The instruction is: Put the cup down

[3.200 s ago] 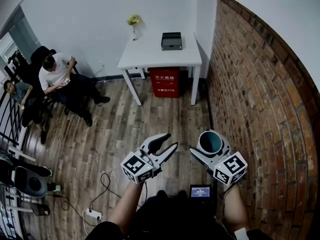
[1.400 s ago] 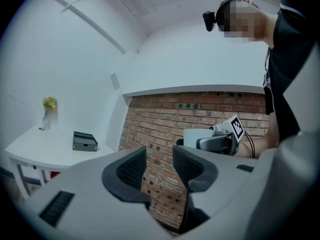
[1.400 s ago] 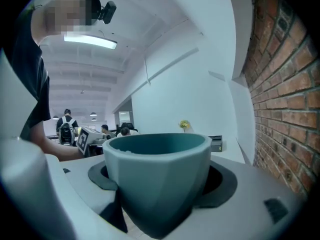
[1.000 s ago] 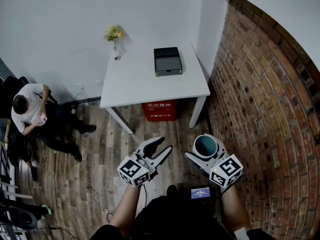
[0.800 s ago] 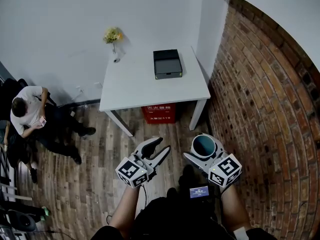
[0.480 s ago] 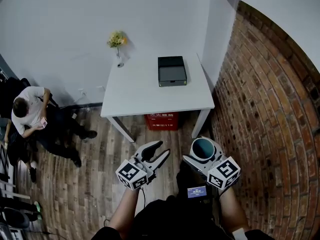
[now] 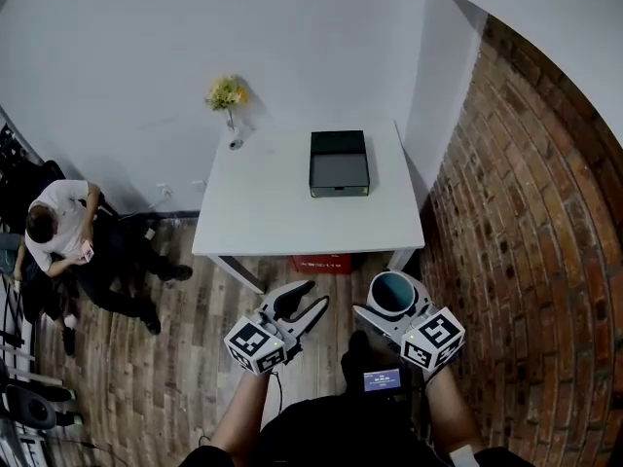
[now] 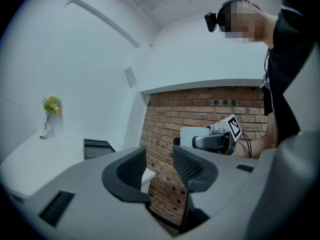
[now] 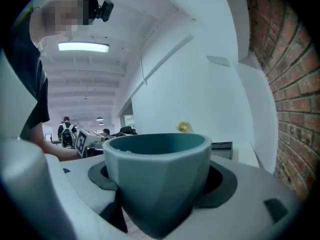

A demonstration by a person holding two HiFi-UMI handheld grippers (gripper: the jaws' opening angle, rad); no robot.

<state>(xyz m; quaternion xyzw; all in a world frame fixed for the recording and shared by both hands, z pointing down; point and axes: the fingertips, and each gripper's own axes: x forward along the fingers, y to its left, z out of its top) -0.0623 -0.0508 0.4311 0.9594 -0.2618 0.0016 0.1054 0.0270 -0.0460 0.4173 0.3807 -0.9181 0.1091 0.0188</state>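
The right gripper [image 7: 394,304] is clamped on a teal cup [image 7: 391,292], one dark pad pressed to each side of its body. The cup stands upright between the jaws with its open mouth facing up, and it is held in the air above the wooden floor [image 7: 165,368]. In the right gripper view the cup fills the space between the jaws, and its faceted lower wall tapers down toward the gripper body.

The left gripper [image 7: 310,296] is just to the left of the right one and apart from it. It points level, and its jaws are parted with nothing between them; only the brick wall [image 7: 526,222] shows through the gap.

Ahead of both grippers, beyond their tips, stands a white table [image 7: 273,212]. A black box [image 7: 339,161] lies on the table's far part, roughly in line with the right gripper. A small vase of yellow flowers [image 7: 227,95] is at the far corner, beyond the left gripper. The brick wall runs along the right gripper's outer side. Well off to the left gripper's left, a person [image 7: 60,230] sits on a chair
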